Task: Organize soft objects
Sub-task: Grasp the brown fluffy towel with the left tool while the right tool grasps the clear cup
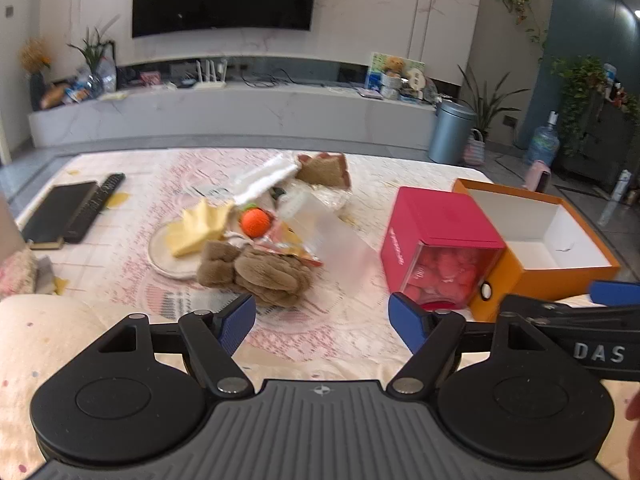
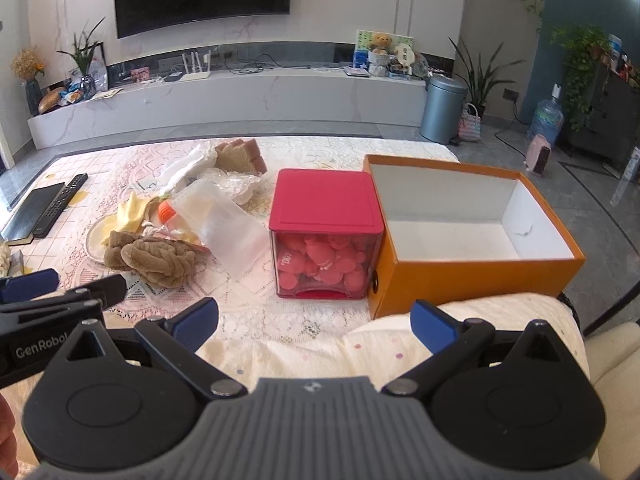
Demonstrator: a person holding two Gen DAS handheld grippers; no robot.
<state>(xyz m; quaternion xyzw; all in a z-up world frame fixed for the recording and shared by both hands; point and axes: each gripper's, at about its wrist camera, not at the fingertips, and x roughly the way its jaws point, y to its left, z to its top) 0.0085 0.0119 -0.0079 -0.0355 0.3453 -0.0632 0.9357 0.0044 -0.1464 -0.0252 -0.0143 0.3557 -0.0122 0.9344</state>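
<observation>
Fuzzy brown plush (image 2: 160, 260); matt orange cardboard box (image 2: 472, 276); lacy cloth table cover (image 2: 320, 148).

We can't read the white lettering on the red box (image 1: 434, 236). Left view is blurred, so the pile around the orange ball (image 1: 255, 222) stays unclear. The brown plush (image 2: 158, 258) hides part of the plate (image 2: 93, 242). The dark tablet (image 1: 54, 212) is partly under the remote (image 1: 94, 206).
</observation>
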